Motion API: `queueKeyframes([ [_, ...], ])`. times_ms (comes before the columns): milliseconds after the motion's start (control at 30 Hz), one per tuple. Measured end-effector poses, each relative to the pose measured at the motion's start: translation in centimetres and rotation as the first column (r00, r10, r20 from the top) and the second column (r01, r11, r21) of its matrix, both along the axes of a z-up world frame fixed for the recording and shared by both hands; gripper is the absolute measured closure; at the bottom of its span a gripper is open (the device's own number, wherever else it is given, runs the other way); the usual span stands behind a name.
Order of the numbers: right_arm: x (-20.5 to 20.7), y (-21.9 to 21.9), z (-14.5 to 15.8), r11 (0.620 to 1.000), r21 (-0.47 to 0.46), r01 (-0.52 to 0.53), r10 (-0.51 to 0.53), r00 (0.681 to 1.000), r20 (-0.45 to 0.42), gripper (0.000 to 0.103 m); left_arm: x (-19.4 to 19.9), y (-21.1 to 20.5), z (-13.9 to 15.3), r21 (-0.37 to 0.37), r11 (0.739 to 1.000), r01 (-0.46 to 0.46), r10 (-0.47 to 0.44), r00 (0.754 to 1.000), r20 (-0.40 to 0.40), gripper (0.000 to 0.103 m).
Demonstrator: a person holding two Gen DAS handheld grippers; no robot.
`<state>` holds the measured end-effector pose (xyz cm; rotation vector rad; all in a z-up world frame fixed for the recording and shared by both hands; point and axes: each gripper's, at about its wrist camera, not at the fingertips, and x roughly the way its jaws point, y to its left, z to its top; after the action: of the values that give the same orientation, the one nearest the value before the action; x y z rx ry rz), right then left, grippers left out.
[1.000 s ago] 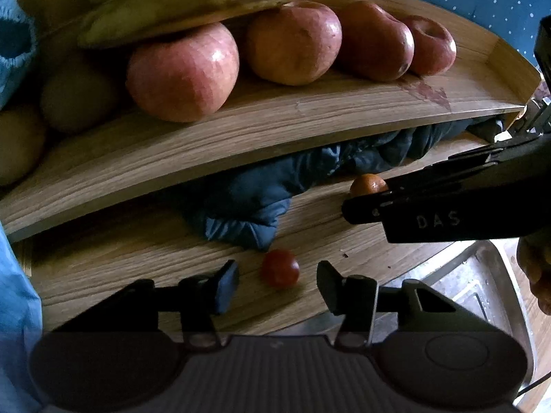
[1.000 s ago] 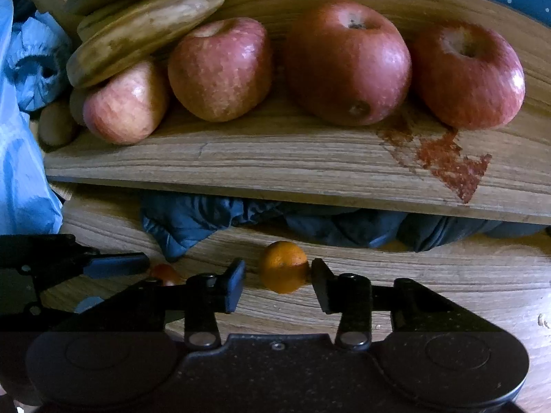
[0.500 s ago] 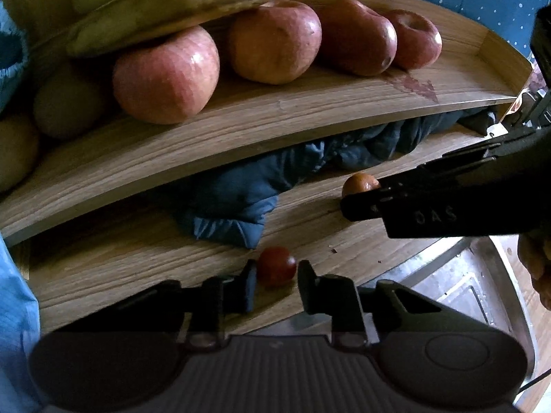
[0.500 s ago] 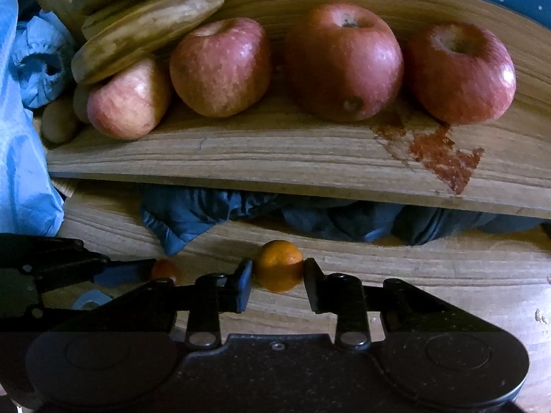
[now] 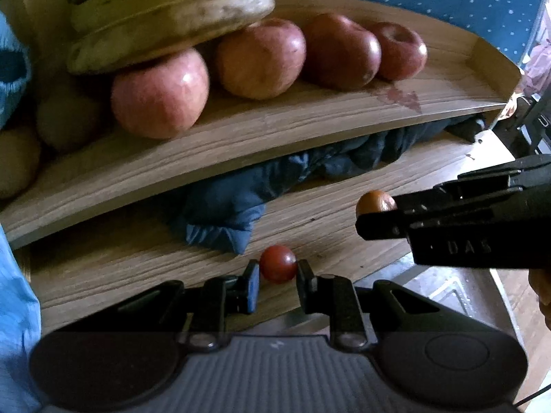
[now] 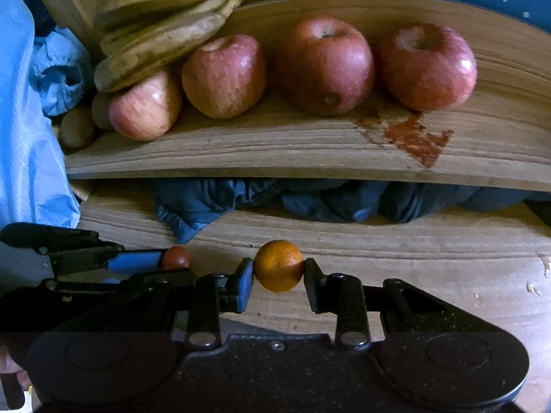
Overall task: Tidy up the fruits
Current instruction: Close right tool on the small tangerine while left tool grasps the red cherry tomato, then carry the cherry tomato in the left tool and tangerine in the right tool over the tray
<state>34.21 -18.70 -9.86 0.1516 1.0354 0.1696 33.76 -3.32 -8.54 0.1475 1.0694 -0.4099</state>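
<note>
Clamping a small red tomato (image 5: pixel 277 263) between its two pads, the left gripper (image 5: pixel 277 272) has just closed its jaws on the fruit near the front edge of the lower wooden shelf (image 5: pixel 137 254); just beside it to the right, the right gripper (image 6: pixel 278 270) has likewise been closing and now pinches a small orange citrus fruit (image 6: pixel 278 265) over the same shelf, close to its front edge. In the left wrist view the right gripper reaches in from the right edge with the citrus at its tip, and in the right wrist view the left gripper comes in from the left with the tomato at its blue pad. Behind both fruits a crumpled dark blue cloth (image 5: pixel 227 213) lies along the back of the lower shelf, tucked under the upper shelf (image 6: pixel 275 151). On the upper shelf four red apples (image 6: pixel 323 65) sit in a row, with a reddish stain (image 6: pixel 416 141) on the wood before the rightmost one. Bananas (image 6: pixel 165 38) rest on the leftmost apple toward the left end, with dull brownish fruits (image 5: pixel 65 117) beside them and light blue fabric (image 6: pixel 27 130) at the far left
</note>
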Motion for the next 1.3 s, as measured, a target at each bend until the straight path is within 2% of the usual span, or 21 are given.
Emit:
queueKeyframes([
  [233,-2.8,0.0,0.9,1.000,-0.009,0.011,-0.011,1.000,0.013,0.070,-1.9,-0.7,1.2,-0.016,0.999,0.044,-0.044,0.999,0.011,0.078],
  [667,-8.3,0.2,1.2,0.999,-0.023,0.027,-0.026,1.000,0.007,0.070,-5.4,-2.3,1.5,-0.026,0.993,0.119,-0.119,0.993,0.012,0.078],
  [1300,-11.3,-1.1,-0.3,0.995,-0.028,0.092,-0.093,0.996,-0.012,0.070,-7.4,-3.9,0.2,0.001,0.984,0.177,-0.177,0.984,-0.021,0.078],
])
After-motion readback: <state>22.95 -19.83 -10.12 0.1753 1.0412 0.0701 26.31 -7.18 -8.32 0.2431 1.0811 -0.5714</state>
